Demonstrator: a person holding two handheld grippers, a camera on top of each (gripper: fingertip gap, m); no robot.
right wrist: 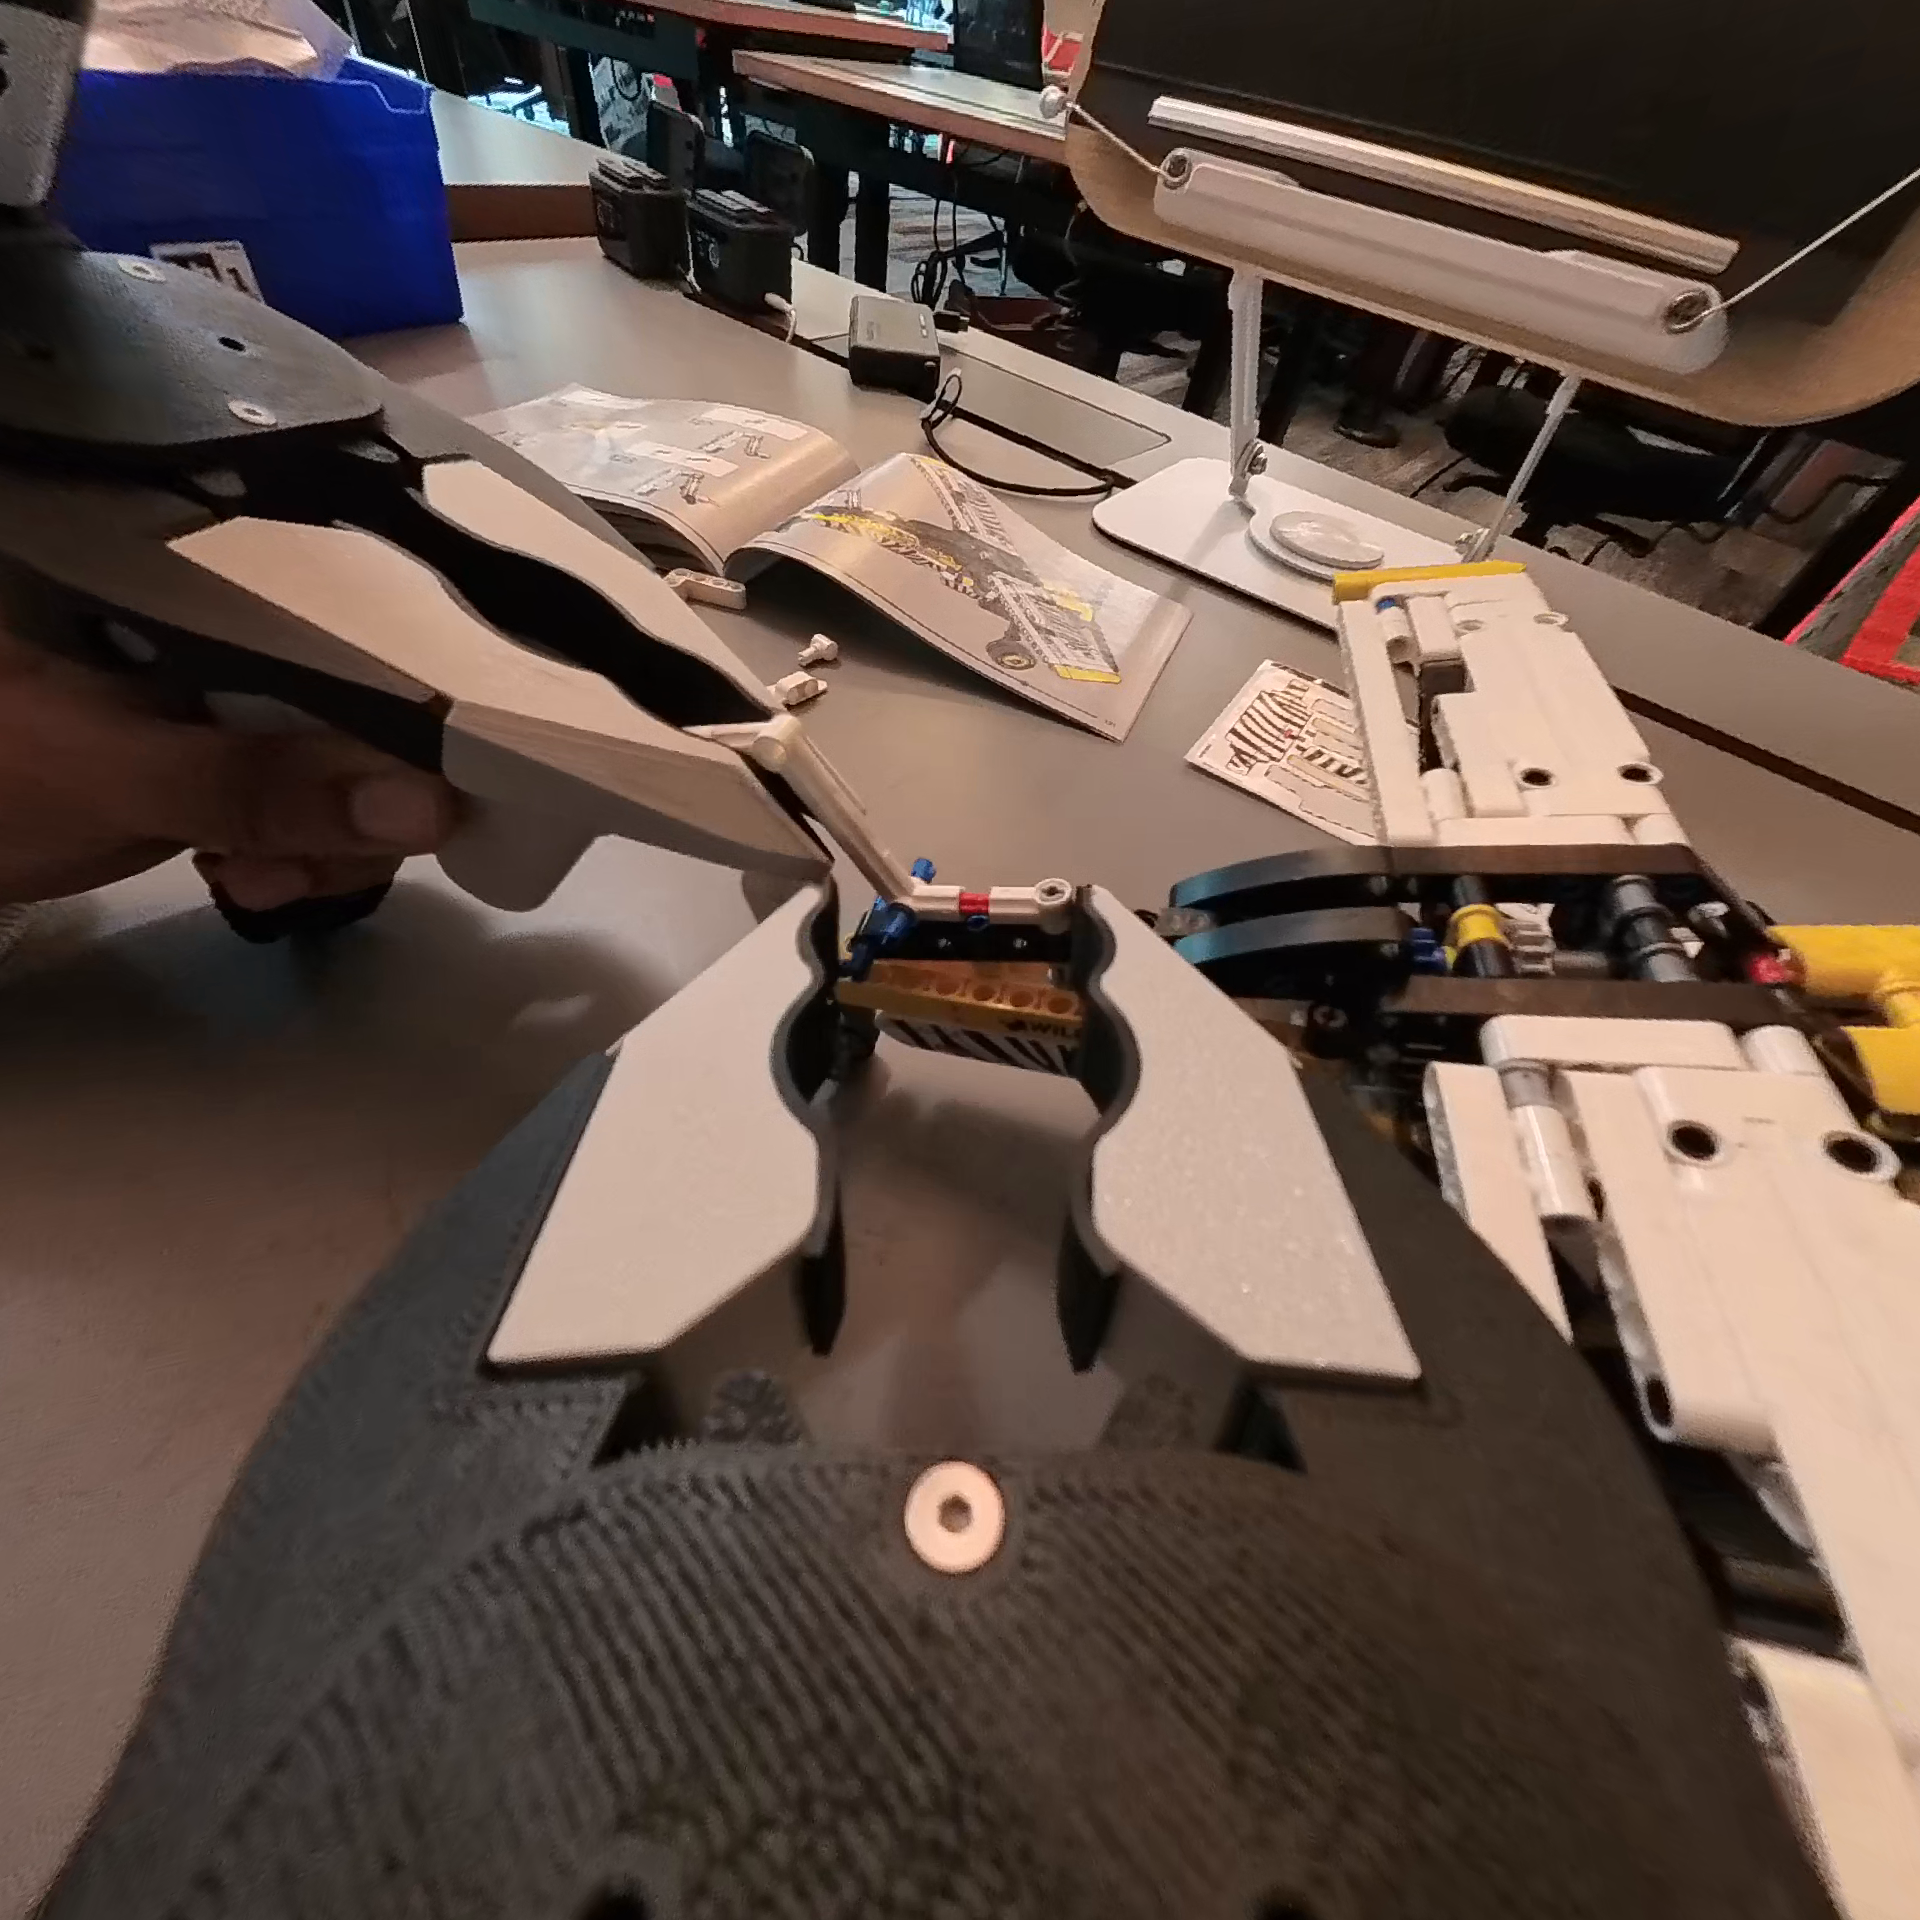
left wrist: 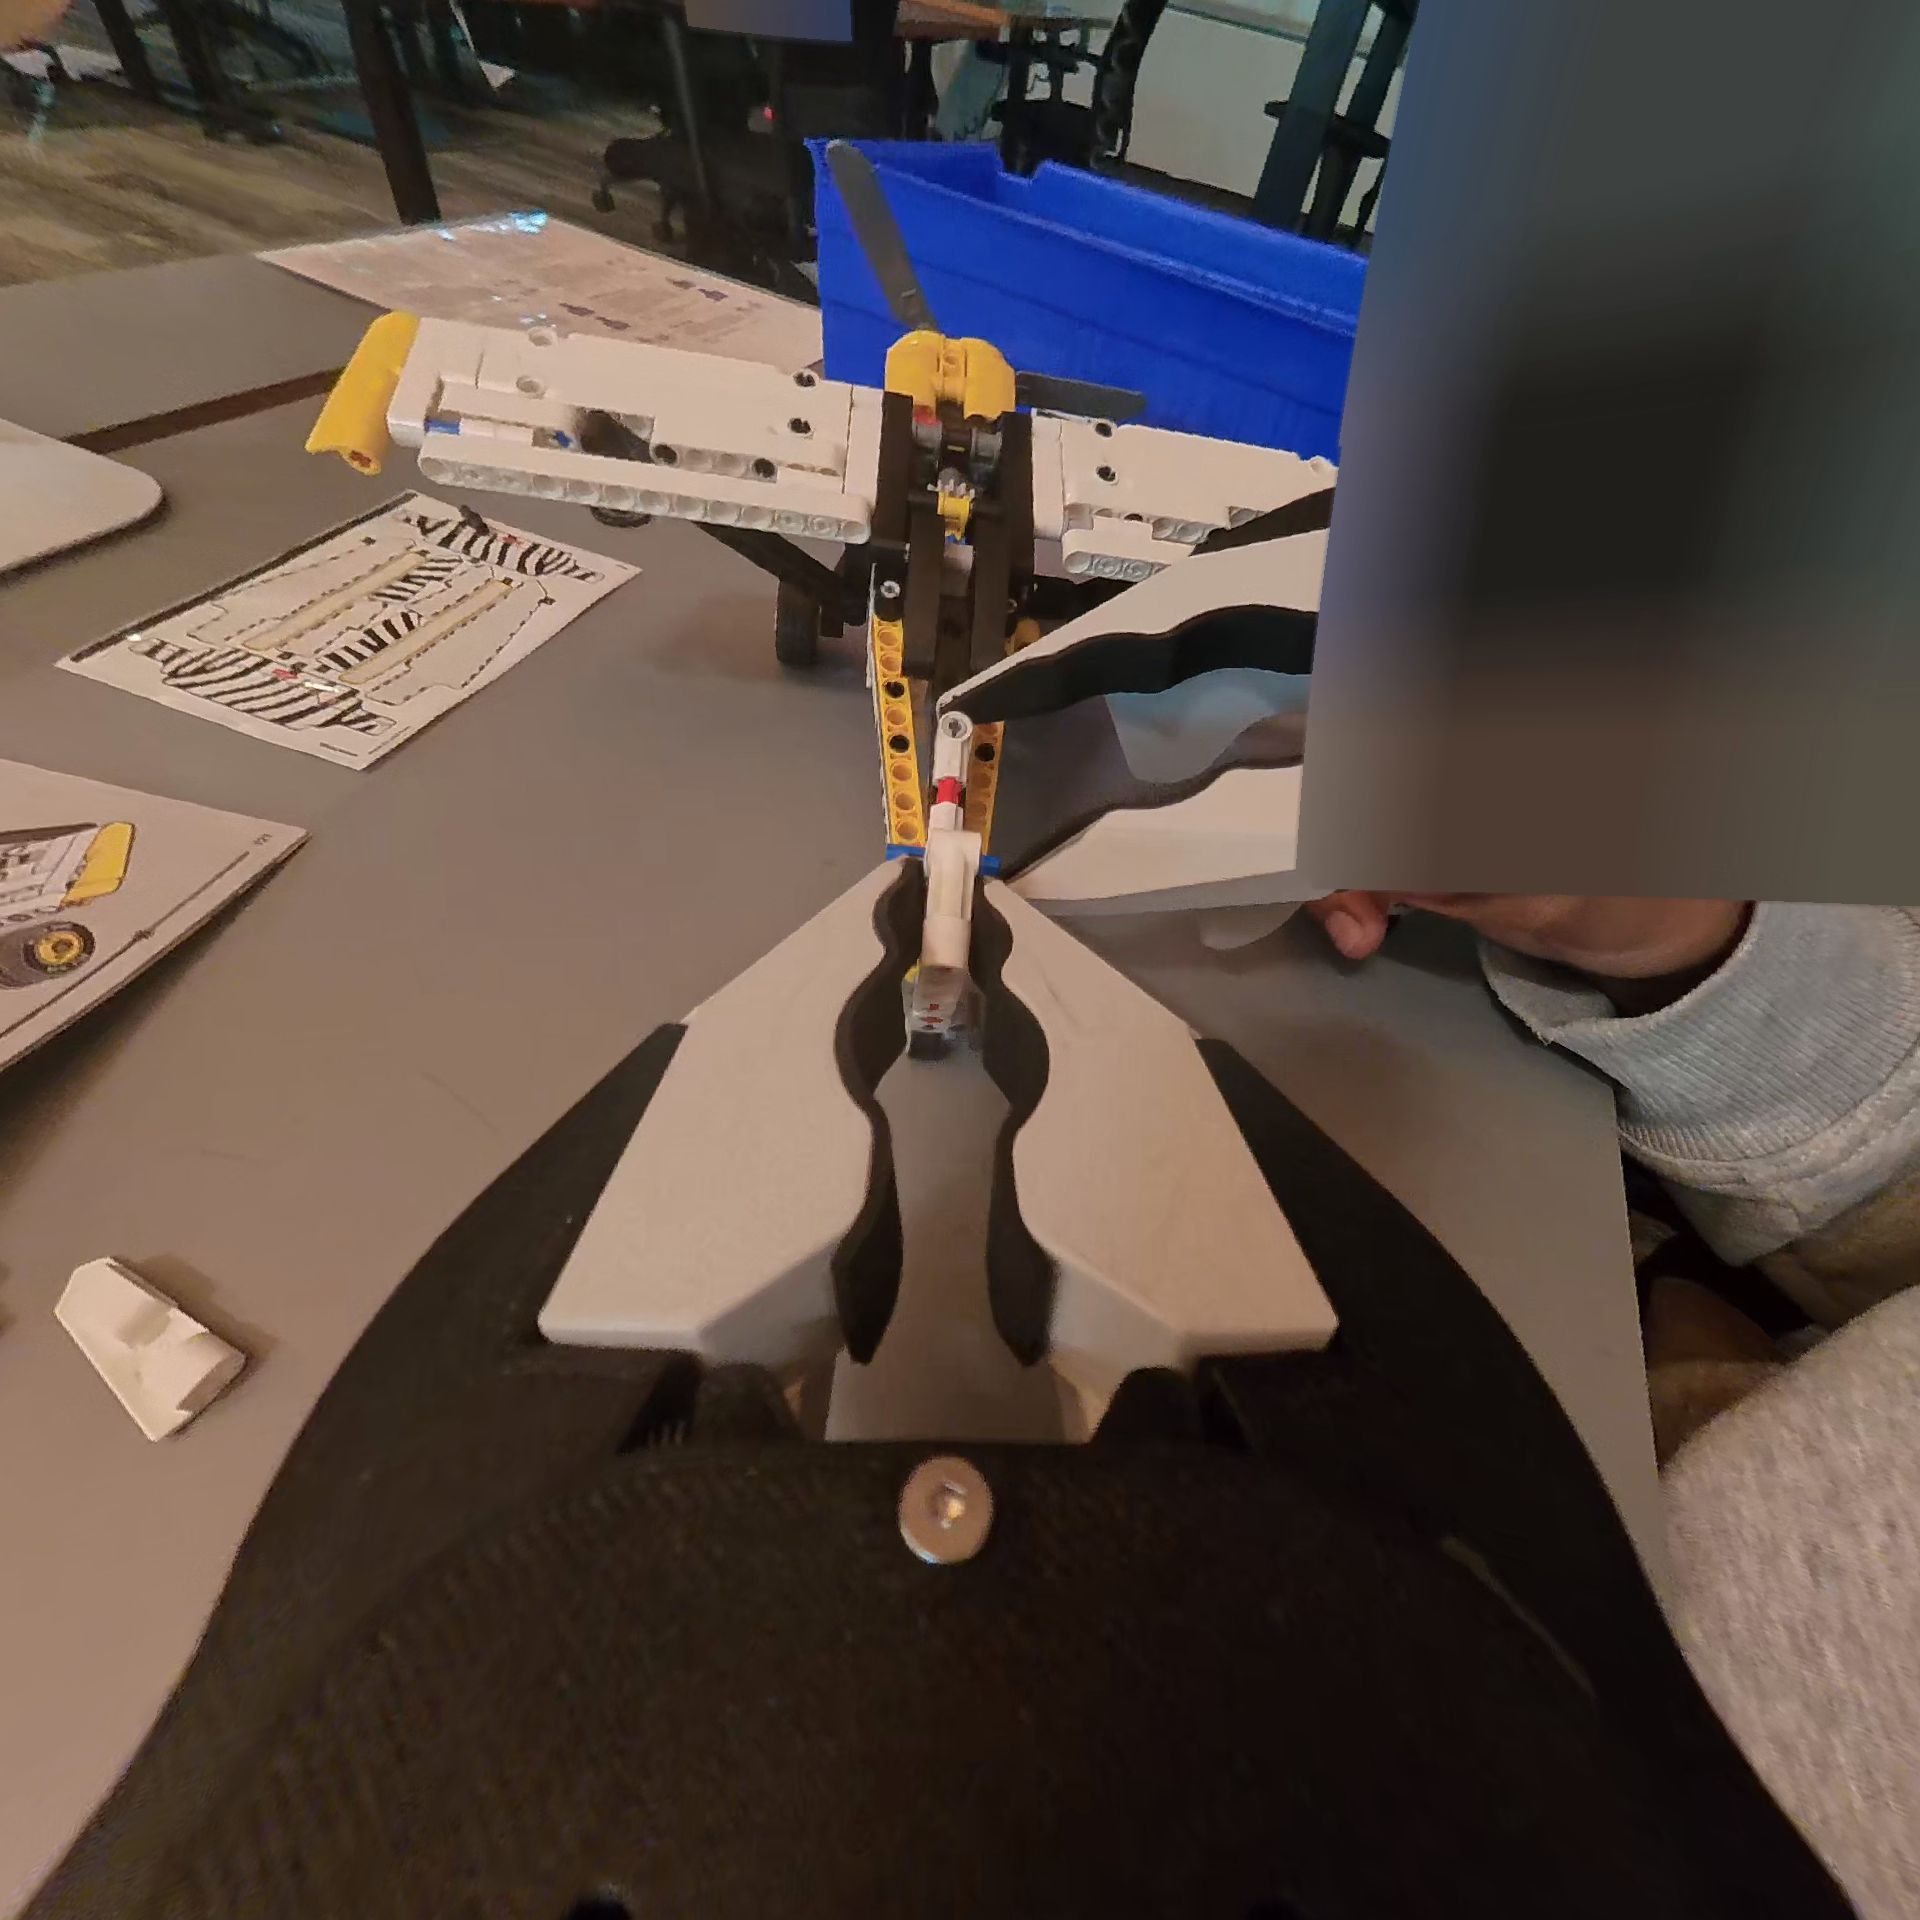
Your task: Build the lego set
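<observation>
blue bin (left wrist: 1091,270): contents unclear | left claw (left wrist: 948,904) grips white beam (left wrist: 951,883)

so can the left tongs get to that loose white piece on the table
Probably not yet: the left tongs are shut on the white link, though nothing lies between them and the piece.

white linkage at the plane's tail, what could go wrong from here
1. The left gripper pinches only the tip of the thin white linkage; it may slip out or twist.
2. The right gripper spans the lego plane tail without clearly clamping it, so pushing could shove the model across the table.
3. The angled joint may pop apart.
</observation>
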